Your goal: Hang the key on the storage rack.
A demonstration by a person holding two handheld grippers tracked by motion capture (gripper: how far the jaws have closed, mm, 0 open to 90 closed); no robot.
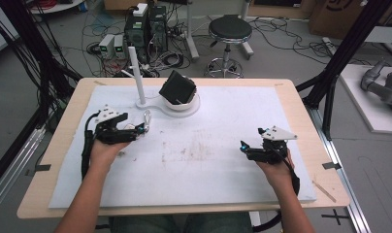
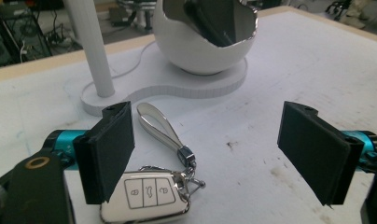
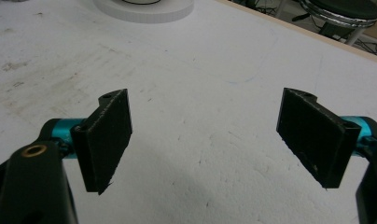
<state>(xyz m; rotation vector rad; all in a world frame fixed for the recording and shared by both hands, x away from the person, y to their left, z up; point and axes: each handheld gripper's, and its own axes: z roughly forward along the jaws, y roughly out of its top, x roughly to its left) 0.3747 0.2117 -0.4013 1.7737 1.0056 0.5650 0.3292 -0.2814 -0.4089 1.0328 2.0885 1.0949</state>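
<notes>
A white car key fob [image 2: 148,193] with a silver loop strap [image 2: 158,123] lies flat on the white mat. My left gripper [image 2: 214,154] is open over it, and its left pad [image 2: 109,149] stands just above the fob's upper left corner. In the high view the left gripper [image 1: 136,127] sits at the mat's left with the key strap [image 1: 146,118] at its tips. Beyond it is a white stand [image 1: 167,104] with a thin upright pole [image 1: 136,73] and a cracked-egg bowl [image 2: 200,51] holding a black box [image 1: 177,87]. My right gripper [image 1: 251,137] hovers open over bare mat [image 3: 200,116].
The white mat [image 1: 208,165] covers a wooden table [image 1: 63,145]. The stand's base [image 3: 144,9] is far ahead of the right gripper. On the floor behind the table are a black stool [image 1: 229,31], computer boxes [image 1: 145,26] and many cables.
</notes>
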